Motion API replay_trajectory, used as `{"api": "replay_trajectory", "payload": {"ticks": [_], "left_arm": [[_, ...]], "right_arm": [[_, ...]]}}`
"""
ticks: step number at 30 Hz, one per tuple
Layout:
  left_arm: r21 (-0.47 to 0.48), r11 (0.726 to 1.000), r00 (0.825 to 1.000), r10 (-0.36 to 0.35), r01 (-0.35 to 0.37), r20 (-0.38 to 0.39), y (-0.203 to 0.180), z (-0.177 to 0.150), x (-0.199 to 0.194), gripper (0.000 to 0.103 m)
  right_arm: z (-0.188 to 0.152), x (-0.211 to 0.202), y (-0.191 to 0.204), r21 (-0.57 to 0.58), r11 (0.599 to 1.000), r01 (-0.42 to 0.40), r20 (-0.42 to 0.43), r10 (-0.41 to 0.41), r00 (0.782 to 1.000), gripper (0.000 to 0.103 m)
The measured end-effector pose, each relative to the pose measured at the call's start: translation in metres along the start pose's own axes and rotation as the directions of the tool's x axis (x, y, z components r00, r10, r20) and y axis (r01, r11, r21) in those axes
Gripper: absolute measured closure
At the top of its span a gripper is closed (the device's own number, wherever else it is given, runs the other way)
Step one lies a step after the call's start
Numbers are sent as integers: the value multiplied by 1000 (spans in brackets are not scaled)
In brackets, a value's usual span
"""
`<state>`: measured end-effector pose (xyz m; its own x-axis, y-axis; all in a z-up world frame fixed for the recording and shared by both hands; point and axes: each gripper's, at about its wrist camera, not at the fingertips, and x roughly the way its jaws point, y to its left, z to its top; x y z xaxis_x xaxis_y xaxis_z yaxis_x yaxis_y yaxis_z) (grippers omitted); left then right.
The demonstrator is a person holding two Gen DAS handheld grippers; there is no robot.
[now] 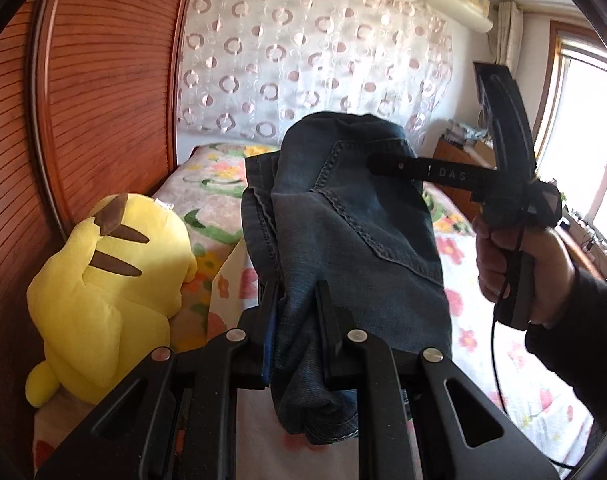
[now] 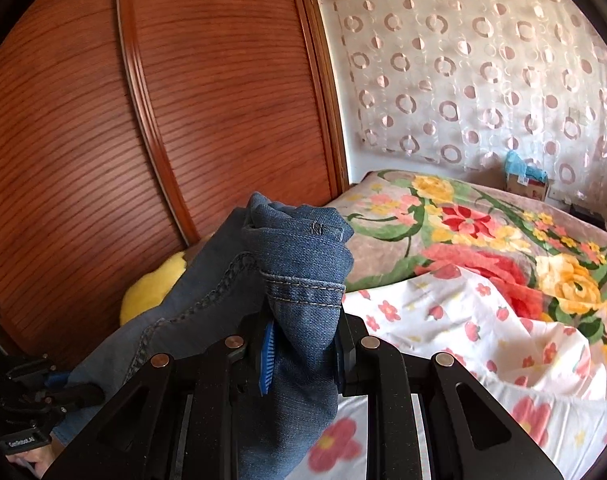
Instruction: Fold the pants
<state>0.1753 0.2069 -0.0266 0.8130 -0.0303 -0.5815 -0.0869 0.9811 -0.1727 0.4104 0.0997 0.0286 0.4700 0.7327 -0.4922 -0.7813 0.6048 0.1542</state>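
Observation:
A pair of blue denim pants hangs bunched in the air above the bed, stretched between both grippers. In the left wrist view my left gripper is shut on one thick fold of the denim. Farther off, my right gripper bites the other end, with a person's hand on its handle. In the right wrist view my right gripper is shut on a rolled bundle of the pants; a hem seam shows just above the pads. My left gripper shows at the lower left, on the same cloth.
Below lies a bed with a white flowered sheet and a large-flower blanket. A yellow plush toy leans against the slatted wooden wardrobe on the left. A circle-patterned curtain covers the far wall, and a small box stands behind the bed.

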Motion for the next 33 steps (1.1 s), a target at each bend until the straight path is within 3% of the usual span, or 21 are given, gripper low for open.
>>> {"api": "replay_trajectory", "payload": {"ticks": [2,6,9,11,12,13,14,15,18,25,28,33], "left_arm": [[-7,1000,999,16,-16,-51,6,-4,16,85],[-44,999,991,18,-24,-136,20,-19,39,85],[-55,998,990,11,-19,-139,22,-24,39,85],[-53,998,990,11,-19,-139,20,-25,38,85],[-49,999,990,12,-19,-139,20,-25,38,85],[-46,999,990,13,-20,-141,21,-25,40,85],[-42,999,990,12,-18,-140,20,-25,40,85],[-39,999,991,10,-16,-136,19,-26,39,85],[-26,999,990,16,-20,-137,17,-26,39,85],[-23,999,989,31,-35,-144,14,-22,41,84],[-16,999,989,43,-46,-139,12,-20,37,83],[14,998,992,57,-56,-114,5,-16,19,80]], "right_arm": [[2,17,-4,-5,1000,-9,-26,9,1000,78],[-8,55,-16,5,1000,12,-173,-11,985,65],[-10,49,-27,15,999,43,-153,-40,987,50],[-5,39,-32,21,998,60,-124,-57,991,48],[-4,32,-31,9,998,62,-100,-61,993,50],[-5,30,-25,-14,998,64,-96,-65,993,79],[-5,29,-19,-48,998,46,-108,-51,993,92],[-4,29,-14,-70,997,18,-114,-26,993,94],[-9,31,-4,-99,995,-2,-126,-11,992,94],[-5,78,-26,-42,998,40,-218,-48,975,94],[4,66,-23,-20,999,35,-198,-38,979,94],[-10,20,-10,-26,999,32,-153,-35,988,94]]}}
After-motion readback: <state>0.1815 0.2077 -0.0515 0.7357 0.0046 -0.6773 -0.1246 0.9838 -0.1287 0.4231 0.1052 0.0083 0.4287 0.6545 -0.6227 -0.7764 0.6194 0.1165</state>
